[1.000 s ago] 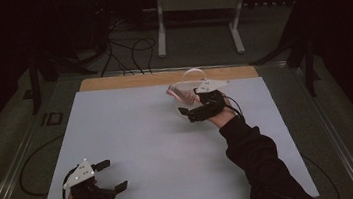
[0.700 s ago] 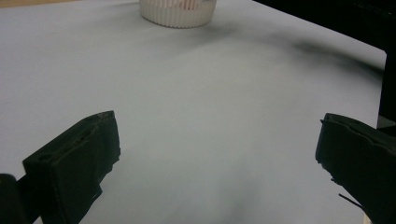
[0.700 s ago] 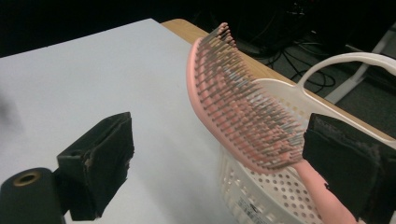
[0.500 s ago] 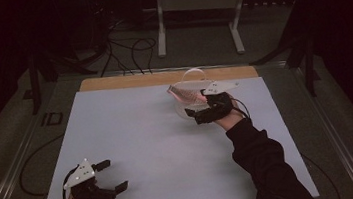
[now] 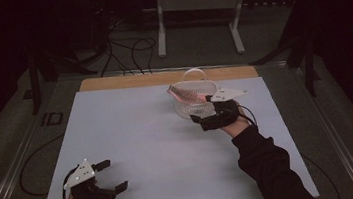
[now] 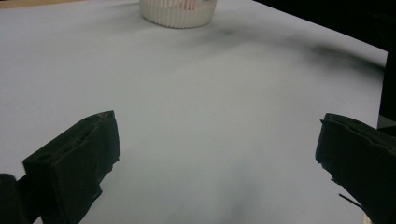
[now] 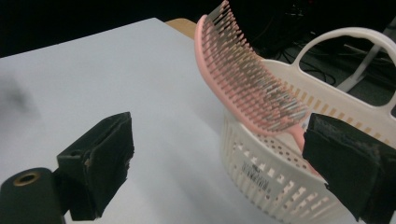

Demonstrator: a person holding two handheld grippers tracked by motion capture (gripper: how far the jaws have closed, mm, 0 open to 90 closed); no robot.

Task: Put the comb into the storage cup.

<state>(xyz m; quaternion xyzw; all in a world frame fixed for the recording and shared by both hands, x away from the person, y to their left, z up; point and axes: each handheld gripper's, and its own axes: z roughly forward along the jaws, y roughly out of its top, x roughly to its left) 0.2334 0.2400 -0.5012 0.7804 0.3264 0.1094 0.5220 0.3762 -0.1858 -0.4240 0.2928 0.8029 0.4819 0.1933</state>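
A white perforated basket (image 5: 191, 109) with a hoop handle stands at the table's far middle-right. A pink hairbrush (image 5: 184, 93) leans in it, head sticking up and out over the rim. My right gripper (image 5: 201, 110) is open just right of the basket, jaws pointing at it. In the right gripper view the hairbrush (image 7: 243, 79) rises from the basket (image 7: 275, 182) beside the right jaw, which hides the handle's end; the right gripper (image 7: 224, 149) holds nothing. My left gripper (image 5: 114, 176) rests open near the front left corner. From the left gripper (image 6: 217, 140) the basket (image 6: 177, 13) shows far off.
The white table sheet (image 5: 145, 148) lies over a wooden board whose far edge (image 5: 127, 81) shows. Beyond the table there are cables (image 5: 128, 49) on a dark floor and a metal stand (image 5: 193, 2). Bare sheet spreads between the two grippers.
My right hand has drawn back a little to the right and toward me, away from the basket. The hairbrush stays in the basket. The left gripper has not moved.
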